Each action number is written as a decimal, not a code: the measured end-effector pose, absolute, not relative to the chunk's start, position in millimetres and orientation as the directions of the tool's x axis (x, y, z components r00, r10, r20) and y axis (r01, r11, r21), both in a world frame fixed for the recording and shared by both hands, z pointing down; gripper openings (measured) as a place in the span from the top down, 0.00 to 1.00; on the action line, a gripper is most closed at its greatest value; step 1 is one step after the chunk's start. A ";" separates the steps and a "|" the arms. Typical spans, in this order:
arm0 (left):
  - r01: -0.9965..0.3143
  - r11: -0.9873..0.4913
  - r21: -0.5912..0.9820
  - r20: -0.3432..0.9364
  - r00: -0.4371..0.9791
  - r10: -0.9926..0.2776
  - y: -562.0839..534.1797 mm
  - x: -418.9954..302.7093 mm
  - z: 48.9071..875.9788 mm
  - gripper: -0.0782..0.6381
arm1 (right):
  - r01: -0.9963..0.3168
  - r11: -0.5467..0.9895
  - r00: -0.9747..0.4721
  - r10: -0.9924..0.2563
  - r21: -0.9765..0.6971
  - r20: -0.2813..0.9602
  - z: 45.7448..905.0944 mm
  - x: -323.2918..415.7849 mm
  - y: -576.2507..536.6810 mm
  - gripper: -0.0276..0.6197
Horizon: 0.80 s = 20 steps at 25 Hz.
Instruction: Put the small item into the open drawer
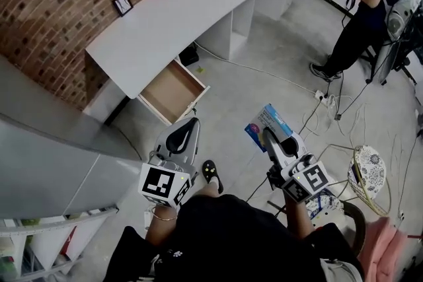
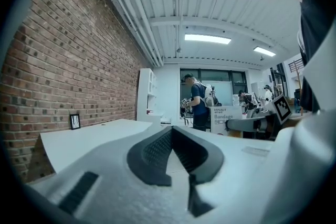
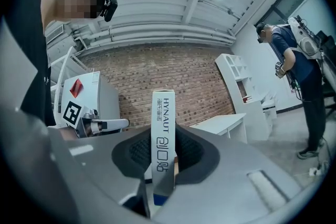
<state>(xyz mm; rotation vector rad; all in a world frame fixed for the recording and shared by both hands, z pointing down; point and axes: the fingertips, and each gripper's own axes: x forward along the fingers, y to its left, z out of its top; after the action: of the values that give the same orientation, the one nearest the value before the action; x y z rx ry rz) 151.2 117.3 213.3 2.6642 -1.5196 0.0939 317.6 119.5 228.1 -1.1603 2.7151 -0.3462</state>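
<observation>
From where I stand, the right gripper (image 1: pixel 271 139) pinches the small blue-and-white bandage box (image 1: pixel 267 123) between its fingers. It holds the box over the floor, well apart from the open drawer (image 1: pixel 170 90) under the white tabletop (image 1: pixel 172 16). The left gripper (image 1: pixel 187 127) holds nothing, its fingers pressed together at the tips.

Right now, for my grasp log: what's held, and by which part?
The right gripper clamps the bandage box by its two broad faces, one end sticking out. The left gripper holds nothing.
</observation>
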 end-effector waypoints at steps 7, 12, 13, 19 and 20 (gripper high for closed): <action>-0.856 -0.516 0.043 0.095 0.517 -0.851 76.7 133.5 213.8 0.90 | -0.695 0.648 -0.665 -0.744 -0.311 -0.065 220.9 302.8 80.2 0.82; -0.848 -0.526 0.058 0.094 0.529 -0.843 45.4 123.9 215.8 0.90 | -0.701 0.657 -0.673 -0.738 -0.276 -0.048 226.6 293.9 52.2 0.82; -0.848 -0.527 0.061 0.091 0.530 -0.843 39.3 120.4 215.9 0.90 | -0.701 0.656 -0.672 -0.739 -0.280 -0.049 226.5 290.9 46.3 0.82; -0.843 -0.533 0.069 0.081 0.537 -0.840 -1.5 98.5 214.5 0.90 | -0.703 0.647 -0.663 -0.746 -0.294 -0.056 220.7 273.6 7.7 0.82; -0.841 -0.536 0.071 0.080 0.540 -0.838 -7.2 95.7 215.3 0.90 | -0.704 0.646 -0.662 -0.747 -0.294 -0.056 220.4 271.1 2.1 0.82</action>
<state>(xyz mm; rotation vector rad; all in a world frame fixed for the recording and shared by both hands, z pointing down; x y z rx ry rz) 95.7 -7.2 215.3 2.6671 -1.4584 0.0555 271.1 2.1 220.4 -1.1971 2.6912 -0.3709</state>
